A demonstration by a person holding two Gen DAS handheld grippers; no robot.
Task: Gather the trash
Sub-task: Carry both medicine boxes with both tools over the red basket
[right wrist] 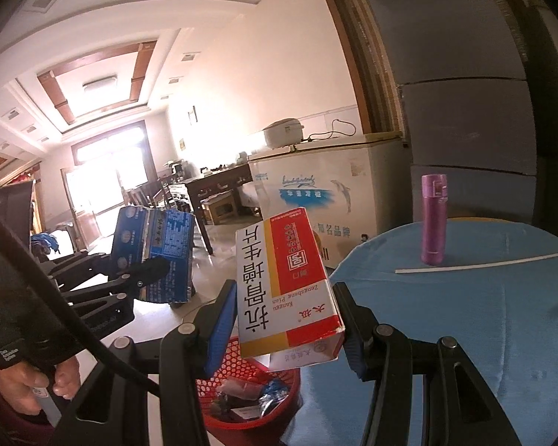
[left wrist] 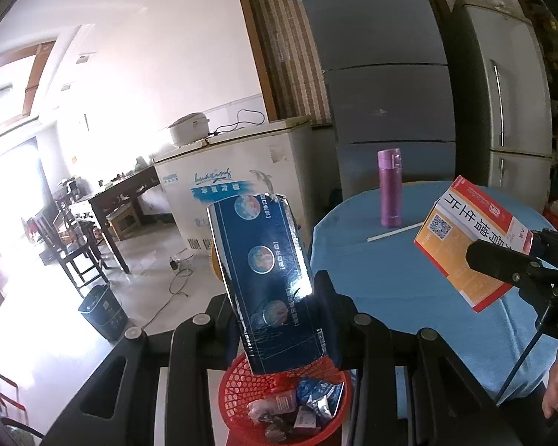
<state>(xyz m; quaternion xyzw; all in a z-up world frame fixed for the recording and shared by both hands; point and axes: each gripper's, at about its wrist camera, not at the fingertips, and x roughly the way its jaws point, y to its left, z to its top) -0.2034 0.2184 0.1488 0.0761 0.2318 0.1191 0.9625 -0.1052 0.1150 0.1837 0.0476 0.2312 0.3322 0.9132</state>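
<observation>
My left gripper [left wrist: 282,319] is shut on a dark blue carton [left wrist: 264,271] with foil edges and holds it above a red mesh basket [left wrist: 241,390]; the carton also shows in the right wrist view [right wrist: 156,245]. My right gripper [right wrist: 284,316] is shut on a red, white and orange medicine box [right wrist: 282,282], also above the basket's rim [right wrist: 238,356]; the box shows in the left wrist view [left wrist: 465,241]. The basket holds several crumpled wrappers [left wrist: 316,397].
A round table with a blue cloth [right wrist: 465,316] carries a purple thermos [right wrist: 433,219] and a white straw [right wrist: 476,264]. A white chest freezer [left wrist: 238,171] stands behind. A dark bin [left wrist: 102,312] stands on the floor at left, by wooden chairs.
</observation>
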